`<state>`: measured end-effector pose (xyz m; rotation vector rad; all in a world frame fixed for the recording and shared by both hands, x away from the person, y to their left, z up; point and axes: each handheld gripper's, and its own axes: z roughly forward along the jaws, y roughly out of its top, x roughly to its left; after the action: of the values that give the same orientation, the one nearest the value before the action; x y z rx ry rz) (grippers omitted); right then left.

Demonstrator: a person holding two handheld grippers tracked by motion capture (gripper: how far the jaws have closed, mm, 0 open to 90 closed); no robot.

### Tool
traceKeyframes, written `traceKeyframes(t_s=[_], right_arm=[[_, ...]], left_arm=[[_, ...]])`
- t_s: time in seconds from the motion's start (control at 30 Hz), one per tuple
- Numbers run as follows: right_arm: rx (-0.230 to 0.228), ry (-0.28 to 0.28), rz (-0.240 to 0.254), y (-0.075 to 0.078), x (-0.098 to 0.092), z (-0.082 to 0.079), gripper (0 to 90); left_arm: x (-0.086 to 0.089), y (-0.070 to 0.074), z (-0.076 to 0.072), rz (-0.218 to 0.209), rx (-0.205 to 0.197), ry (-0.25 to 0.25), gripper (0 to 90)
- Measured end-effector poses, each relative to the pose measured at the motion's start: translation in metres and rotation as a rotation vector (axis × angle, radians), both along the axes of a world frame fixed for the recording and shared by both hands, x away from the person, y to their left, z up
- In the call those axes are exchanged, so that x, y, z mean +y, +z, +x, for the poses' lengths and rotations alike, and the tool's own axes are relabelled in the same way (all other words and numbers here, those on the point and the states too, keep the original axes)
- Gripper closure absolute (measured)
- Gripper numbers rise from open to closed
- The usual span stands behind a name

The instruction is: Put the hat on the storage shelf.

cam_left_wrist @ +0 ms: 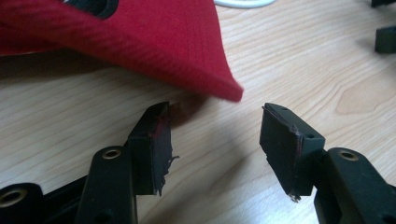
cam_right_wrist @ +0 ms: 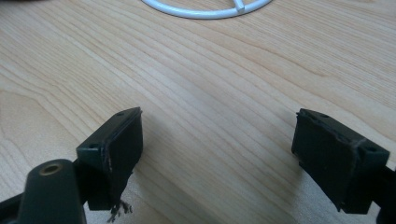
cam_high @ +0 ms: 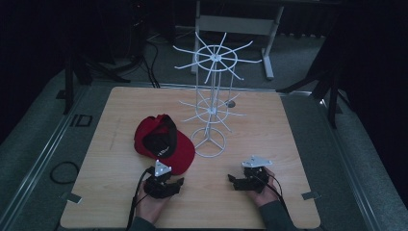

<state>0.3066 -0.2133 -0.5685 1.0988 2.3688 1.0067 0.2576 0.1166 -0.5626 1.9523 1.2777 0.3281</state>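
A red cap [cam_high: 163, 142] with a black inner band lies upside down on the wooden table [cam_high: 120, 120], left of centre. A white wire display stand [cam_high: 211, 86] with hooked arms rises beside it on a ring base [cam_high: 208, 142]. My left gripper [cam_high: 179, 183] rests on the table just below the cap's brim, open. In the left gripper view the brim's tip [cam_left_wrist: 224, 86] hovers just ahead of the jaws, between and above them, and nothing is held. My right gripper [cam_high: 232, 181] sits open at the lower right, empty, with the ring base [cam_right_wrist: 210, 9] ahead of it.
Black stands and cables [cam_high: 144, 53] crowd the dark floor behind the table. A coiled black cable [cam_high: 64, 172] lies left of the table. A grey frame [cam_high: 240, 24] stands at the back. Bare wood spreads between the two grippers.
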Motion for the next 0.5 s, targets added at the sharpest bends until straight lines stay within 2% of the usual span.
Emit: traceKeyframes(t_s=[0.17,0.27,0.37,0.47,0.5], right_arm=[[0.000,0.000,0.000,0.000,0.000,0.000,16.3],[0.000,0.000,0.000,0.000,0.000,0.000,16.3],[0.000,0.000,0.000,0.000,0.000,0.000,16.3],[0.000,0.000,0.000,0.000,0.000,0.000,16.3],[0.000,0.000,0.000,0.000,0.000,0.000,16.3]], left_arm=[[0.001,0.002,0.005,-0.008,0.003,0.033,46.7],[0.007,0.003,0.007,-0.030,0.008,0.057,50.4],[0.011,0.005,0.007,-0.024,0.000,0.069,54.1],[0.013,0.006,0.009,-0.034,0.004,0.076,53.2],[0.014,0.007,0.013,-0.049,0.012,0.077,52.2]])
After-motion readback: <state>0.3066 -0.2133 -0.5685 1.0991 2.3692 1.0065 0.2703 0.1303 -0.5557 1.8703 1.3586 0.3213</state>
